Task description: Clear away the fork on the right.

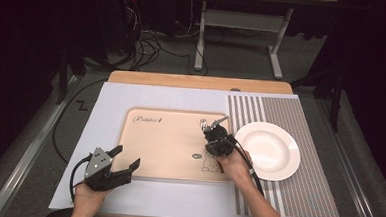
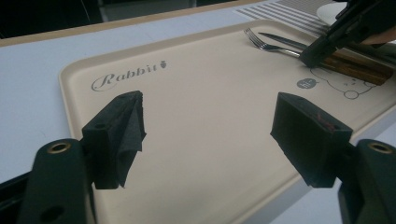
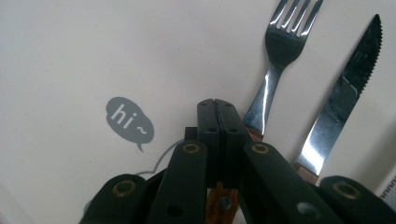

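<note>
One pale lavender rectangular mat point(image 1: 131, 98) covers most of the wooden table top, and one grey-and-white striped placemat point(image 1: 297, 189) lies on its right part. On the lavender mat rests one beige rectangular plastic tray point(image 1: 167, 137) with rounded corners, printed "Rabbit" near its far left corner and with a small grey "hi~" speech bubble and a cartoon outline near its right end. One round white ceramic plate point(image 1: 269, 150) sits on the striped placemat, just beside the tray's right edge.

Two hand-held grippers are at work. The left gripper point(image 1: 126, 160) hovers at the tray's near left corner; its two black jaws stand wide apart with nothing between them, as the left gripper view shows clearly.

The right gripper point(image 1: 214, 125) is over the right end of the tray, pointing toward its far edge. Its jaws are pressed fully together. In the right gripper view a brown wooden handle shows beneath them, but whether the pads pinch it cannot be told.

Two pieces of cutlery lie side by side on the tray's right end, heads toward the far edge: one steel fork with a brown wooden handle point(image 3: 275, 70), just beside the closed jaw tips, and one serrated steel knife with a brown wooden handle point(image 3: 343, 98) to the fork's right, near the tray's edge.
</note>
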